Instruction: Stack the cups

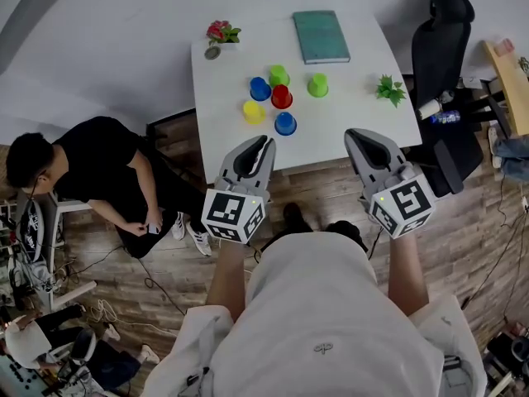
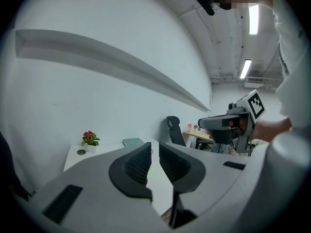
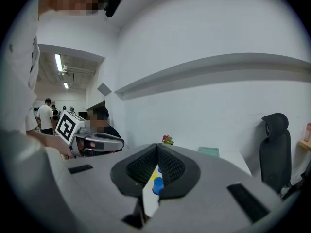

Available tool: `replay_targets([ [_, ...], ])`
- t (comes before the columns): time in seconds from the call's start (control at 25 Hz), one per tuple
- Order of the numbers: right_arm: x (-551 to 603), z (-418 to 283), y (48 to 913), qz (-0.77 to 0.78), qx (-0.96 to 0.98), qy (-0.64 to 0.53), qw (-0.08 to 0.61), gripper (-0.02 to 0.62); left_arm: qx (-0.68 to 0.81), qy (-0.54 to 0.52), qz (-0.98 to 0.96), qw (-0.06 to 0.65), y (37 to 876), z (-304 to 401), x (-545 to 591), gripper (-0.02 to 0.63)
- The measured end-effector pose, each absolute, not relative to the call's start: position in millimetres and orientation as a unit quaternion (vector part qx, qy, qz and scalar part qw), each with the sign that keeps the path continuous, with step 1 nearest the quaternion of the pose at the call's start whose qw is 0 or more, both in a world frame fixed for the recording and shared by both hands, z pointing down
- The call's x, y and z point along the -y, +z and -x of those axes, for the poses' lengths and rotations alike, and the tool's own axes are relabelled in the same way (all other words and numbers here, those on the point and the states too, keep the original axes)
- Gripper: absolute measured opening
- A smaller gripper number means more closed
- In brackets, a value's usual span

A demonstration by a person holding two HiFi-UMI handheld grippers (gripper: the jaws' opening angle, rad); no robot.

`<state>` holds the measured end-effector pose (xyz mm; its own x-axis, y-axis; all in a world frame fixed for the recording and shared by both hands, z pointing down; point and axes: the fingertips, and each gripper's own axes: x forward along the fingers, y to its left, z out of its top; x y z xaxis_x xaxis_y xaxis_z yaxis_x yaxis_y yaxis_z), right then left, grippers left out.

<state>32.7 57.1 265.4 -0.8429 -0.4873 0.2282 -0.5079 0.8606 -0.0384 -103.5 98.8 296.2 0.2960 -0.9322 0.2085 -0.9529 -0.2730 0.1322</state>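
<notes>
Low in the head view, just left of centre, my left gripper (image 1: 263,143) has its jaws a narrow slit apart, with nothing between them. My right gripper (image 1: 355,135), low and right of centre, is closed tip to tip and empty. Both sit over the near edge of the white worktop (image 1: 364,64). Beyond them, mid-frame, six cups (image 1: 282,97) stand in a close cluster: two blue, one yellow, one red, two green. At the top of the frame lies a teal book (image 1: 321,36), with a flower pot (image 1: 221,33) to its left.

Near edge of table (image 1: 347,143) bare, cups (image 1: 281,98) clustered mid-table, book (image 1: 321,36) behind, chair (image 1: 440,44) at right
</notes>
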Motion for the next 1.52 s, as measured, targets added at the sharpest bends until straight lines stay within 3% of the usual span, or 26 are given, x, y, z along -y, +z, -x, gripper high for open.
replay_targets([
  [0.52, -60.9, -10.0, 283.0, -0.255, 0.956, 0.063, 0.129, 0.006, 0.573, 0.052, -0.805, 0.144, 334.4, 110.6, -88.2, 0.148],
  [1.52, 1.0, -2.2, 332.9, -0.175, 0.966, 0.084, 0.168, 0.006, 0.594, 0.085, -0.783, 0.162, 424.3, 103.9, -28.0, 0.193],
])
